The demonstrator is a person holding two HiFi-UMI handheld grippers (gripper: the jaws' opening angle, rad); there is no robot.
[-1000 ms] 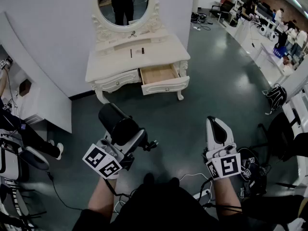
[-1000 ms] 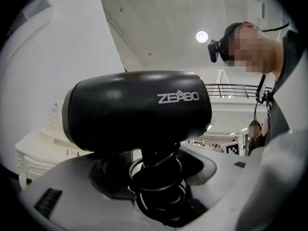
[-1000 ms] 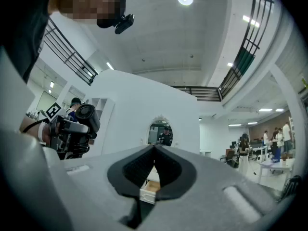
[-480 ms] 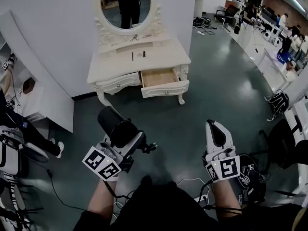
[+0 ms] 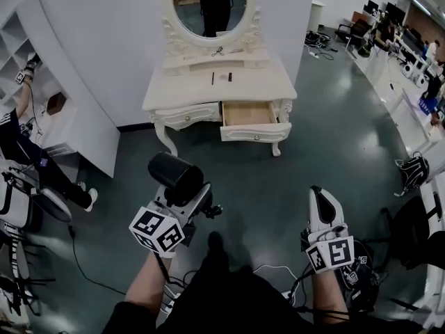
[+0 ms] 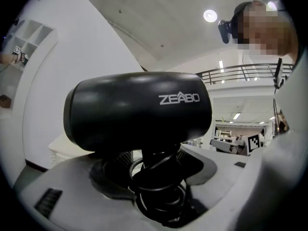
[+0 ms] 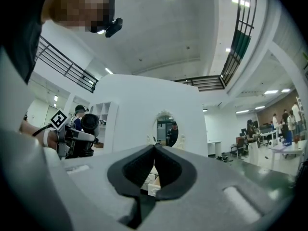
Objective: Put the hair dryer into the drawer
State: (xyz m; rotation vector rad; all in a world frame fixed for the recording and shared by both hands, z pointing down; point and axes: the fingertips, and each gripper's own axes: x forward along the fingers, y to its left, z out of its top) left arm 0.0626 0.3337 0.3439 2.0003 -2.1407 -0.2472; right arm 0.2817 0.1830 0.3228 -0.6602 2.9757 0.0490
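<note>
A black hair dryer (image 5: 176,175) with a coiled cord is held over the dark floor by my left gripper (image 5: 186,202), whose jaws press on its handle. In the left gripper view the dryer's barrel (image 6: 137,112) lies crosswise just above the jaws and the left gripper (image 6: 156,189) clamps the handle and cord. My right gripper (image 5: 320,195) is shut and empty, level with the dryer on the right. In its own view the right gripper (image 7: 154,149) has its tips meeting. Ahead stands the white dressing table (image 5: 208,92) with its right drawer (image 5: 249,113) pulled out, showing a bare wooden inside.
An oval mirror (image 5: 212,5) tops the table, and small dark items (image 5: 229,77) lie on it. A white shelf unit (image 5: 62,117) and a person (image 5: 21,152) are at the left. Cables (image 5: 76,256) run on the floor. A bag (image 5: 411,172) and desks stand at the right.
Both grippers have sunk a little. The dressing table now sits further right and slightly larger in the head view. The dryer stays in the left gripper.
</note>
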